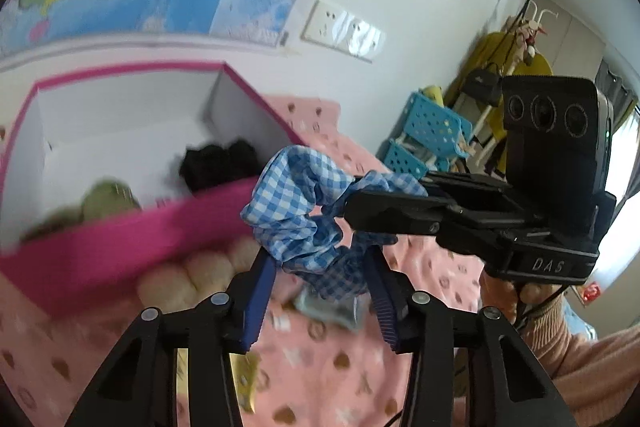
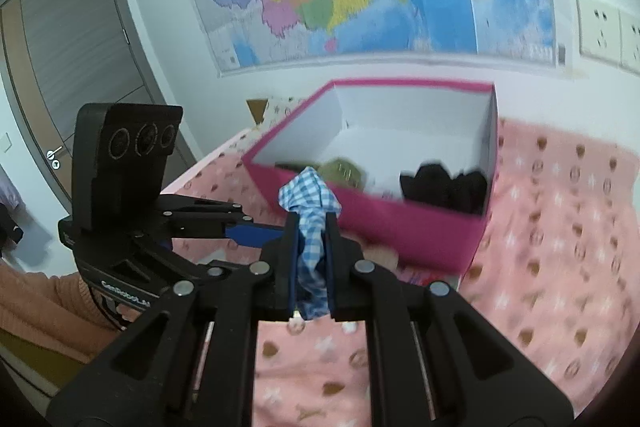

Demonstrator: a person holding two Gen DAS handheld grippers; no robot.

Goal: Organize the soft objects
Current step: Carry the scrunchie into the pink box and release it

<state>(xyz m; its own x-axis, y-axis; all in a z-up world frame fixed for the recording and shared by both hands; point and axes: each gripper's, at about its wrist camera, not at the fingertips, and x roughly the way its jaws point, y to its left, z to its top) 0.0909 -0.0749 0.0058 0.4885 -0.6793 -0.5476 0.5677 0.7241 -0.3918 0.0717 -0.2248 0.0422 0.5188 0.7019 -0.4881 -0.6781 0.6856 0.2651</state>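
Scrunchie hangs in the air, clamped by right gripper; left gripper has its lower loop between its pads, grip uncertain; box lies just ahead, beyond both, on the bedspread.

My left gripper: black plastic frame of triangular cut-out links, round silver pivot screws at each joint, and two ribbed blue pads on the fingers. My right gripper: the same black linkage with silver screws and dark blue pads lining the fingers. Each unit carries an upright black camera block with three round lenses in a row. White letters "DAS" mark the right unit's base; the white lettering on the left unit's base is too blurred to read. A thin black cable trails below the right handle. I wear a peach ribbed knit sleeve.
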